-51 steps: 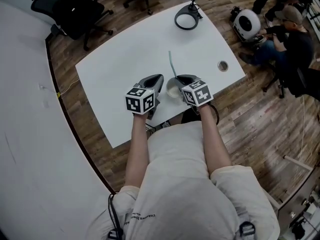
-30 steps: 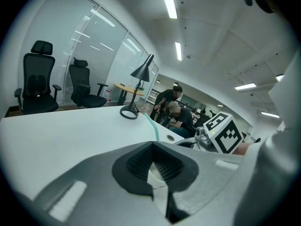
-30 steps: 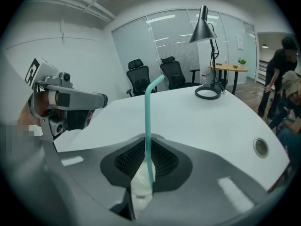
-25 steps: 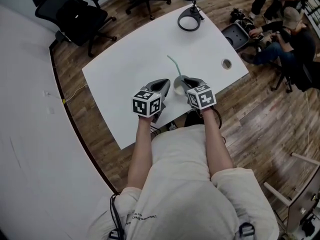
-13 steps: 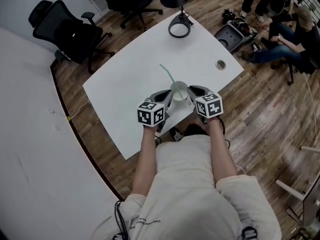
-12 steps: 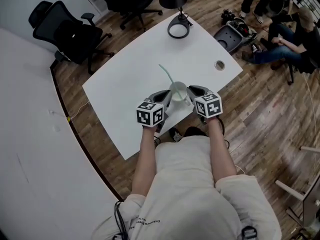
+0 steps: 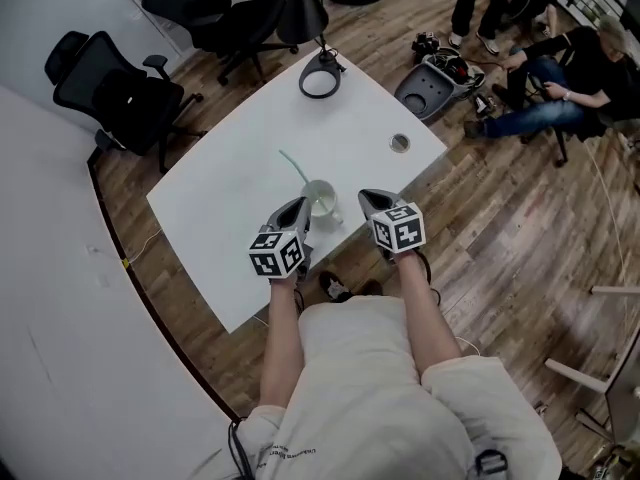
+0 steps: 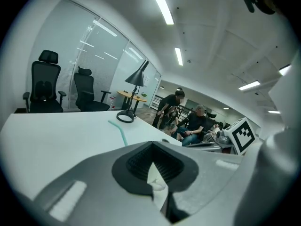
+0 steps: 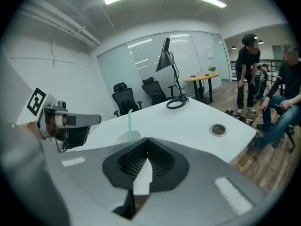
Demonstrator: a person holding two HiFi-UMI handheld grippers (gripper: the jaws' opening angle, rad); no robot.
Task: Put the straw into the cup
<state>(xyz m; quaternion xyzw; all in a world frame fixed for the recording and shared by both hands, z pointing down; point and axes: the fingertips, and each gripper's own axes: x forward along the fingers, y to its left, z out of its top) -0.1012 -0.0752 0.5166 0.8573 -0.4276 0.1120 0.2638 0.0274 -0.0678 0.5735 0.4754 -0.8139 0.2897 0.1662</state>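
Note:
A pale cup (image 7: 320, 200) stands on the white table (image 7: 220, 203) near its front edge. A green straw (image 7: 296, 173) leans out of the cup to the back left. My left gripper (image 7: 297, 209) is just left of the cup, shut and holding nothing. My right gripper (image 7: 368, 200) is a short way right of the cup, also shut and empty. In the right gripper view the straw (image 9: 130, 122) rises above the cup's rim (image 9: 130, 135), behind my right gripper (image 9: 141, 173). In the left gripper view the straw (image 8: 120, 131) shows above my left gripper (image 8: 153, 173).
A black desk lamp with a ring base (image 7: 320, 81) stands at the table's far end. A round cable hole (image 7: 400, 143) is near the right edge. Office chairs (image 7: 110, 93) stand to the left, and people (image 7: 565, 53) and a bin (image 7: 440, 76) are on the floor to the right.
Both grippers have drawn back from the cup, which was between them half a second ago. The cup with the straw now stands free. The head view has shifted.

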